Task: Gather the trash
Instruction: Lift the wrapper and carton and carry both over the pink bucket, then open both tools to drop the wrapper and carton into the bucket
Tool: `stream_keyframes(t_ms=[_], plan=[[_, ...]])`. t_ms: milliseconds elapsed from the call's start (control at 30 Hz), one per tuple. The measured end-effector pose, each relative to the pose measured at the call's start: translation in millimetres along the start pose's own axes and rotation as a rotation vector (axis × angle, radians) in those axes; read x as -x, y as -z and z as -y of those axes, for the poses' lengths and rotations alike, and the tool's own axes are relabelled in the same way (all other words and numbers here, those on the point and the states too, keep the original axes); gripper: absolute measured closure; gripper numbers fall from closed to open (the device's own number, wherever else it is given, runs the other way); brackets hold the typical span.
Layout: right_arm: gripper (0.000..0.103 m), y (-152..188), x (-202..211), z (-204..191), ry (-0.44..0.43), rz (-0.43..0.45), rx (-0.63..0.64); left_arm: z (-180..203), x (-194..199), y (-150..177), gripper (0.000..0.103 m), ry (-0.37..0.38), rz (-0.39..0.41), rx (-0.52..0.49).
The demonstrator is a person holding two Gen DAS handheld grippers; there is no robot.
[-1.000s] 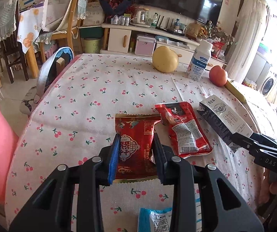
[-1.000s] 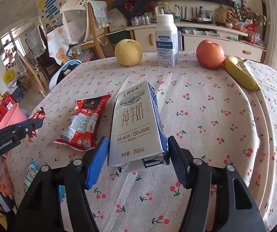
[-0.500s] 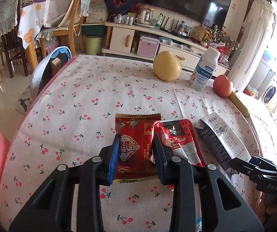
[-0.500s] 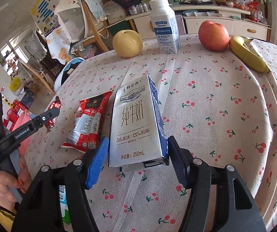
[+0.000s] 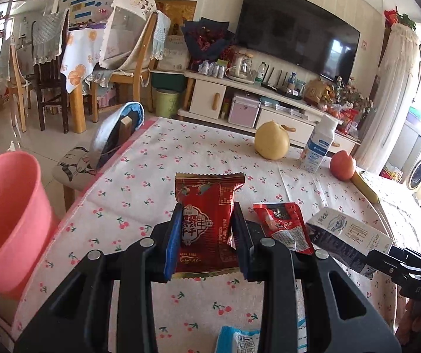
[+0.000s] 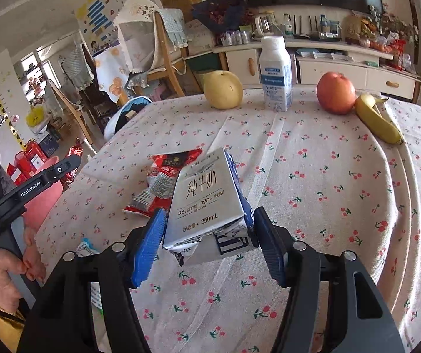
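My left gripper (image 5: 207, 235) is shut on a dark red snack packet (image 5: 207, 203), which hangs above the cherry-print tablecloth (image 5: 157, 176). My right gripper (image 6: 210, 235) is shut on a crumpled silver-and-blue milk carton (image 6: 201, 200), its far end tilted up off the table. The carton (image 5: 348, 235) also shows at the right of the left wrist view. A second red snack packet (image 6: 160, 182) lies flat between the two. A blue-and-white wrapper (image 5: 236, 341) lies at the near edge. A pink bin (image 5: 4, 206) stands beside the table on the left.
At the far edge stand a yellow pear (image 6: 222, 94), a white milk bottle (image 6: 275, 73), a red apple (image 6: 335, 92) and a banana (image 6: 378, 122). A chair (image 5: 116, 138) is pushed against the table's left side. A hand (image 6: 10, 264) grips the left handle.
Both grippers have risen with their loads. The red packet came up off the cloth, and the carton's far end lifted and tilted. The pink bin came fully into view at the left.
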State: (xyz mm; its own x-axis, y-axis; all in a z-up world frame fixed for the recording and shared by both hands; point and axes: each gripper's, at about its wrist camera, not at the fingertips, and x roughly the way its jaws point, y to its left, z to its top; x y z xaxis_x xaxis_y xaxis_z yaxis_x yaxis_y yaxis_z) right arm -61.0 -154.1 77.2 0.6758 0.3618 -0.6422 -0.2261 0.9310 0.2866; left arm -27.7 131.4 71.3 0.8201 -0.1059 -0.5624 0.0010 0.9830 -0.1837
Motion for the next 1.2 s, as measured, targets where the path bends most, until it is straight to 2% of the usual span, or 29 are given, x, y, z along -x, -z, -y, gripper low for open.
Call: stream_keyframes(t_ms=[133, 267, 367, 533, 700, 833, 1000, 1200], plan=[[0.041, -5, 18, -23, -0.032, 0.025, -0.04, -19, 32, -20, 0.069, -0.011, 0.036, 0.013], [0.042, -10, 15, -62, -0.055, 0.04, 0.012, -61, 47, -32, 0.069, -0.024, 0.073, 0.076], [0.042, -10, 1, -83, -0.026, 0.019, 0.046, -94, 51, -32, 0.069, -0.057, 0.082, 0.115], [0.042, -18, -5, -98, 0.028, 0.02, 0.087, -145, 46, -30, 0.069, -0.131, 0.078, 0.191], [0.042, -39, -1, -116, 0.038, 0.038, 0.116, -176, 42, -34, 0.069, -0.173, 0.086, 0.246], [0.042, -59, 2, -146, -0.009, 0.063, 0.161, -190, 41, -36, 0.069, -0.208, 0.08, 0.26], [0.042, -88, -9, -203, -0.134, 0.073, 0.22, -208, 43, -33, 0.069, -0.252, 0.069, 0.306], [0.042, -109, -43, -278, -0.283, 0.019, 0.275, -238, 47, -26, 0.069, -0.306, 0.045, 0.394]])
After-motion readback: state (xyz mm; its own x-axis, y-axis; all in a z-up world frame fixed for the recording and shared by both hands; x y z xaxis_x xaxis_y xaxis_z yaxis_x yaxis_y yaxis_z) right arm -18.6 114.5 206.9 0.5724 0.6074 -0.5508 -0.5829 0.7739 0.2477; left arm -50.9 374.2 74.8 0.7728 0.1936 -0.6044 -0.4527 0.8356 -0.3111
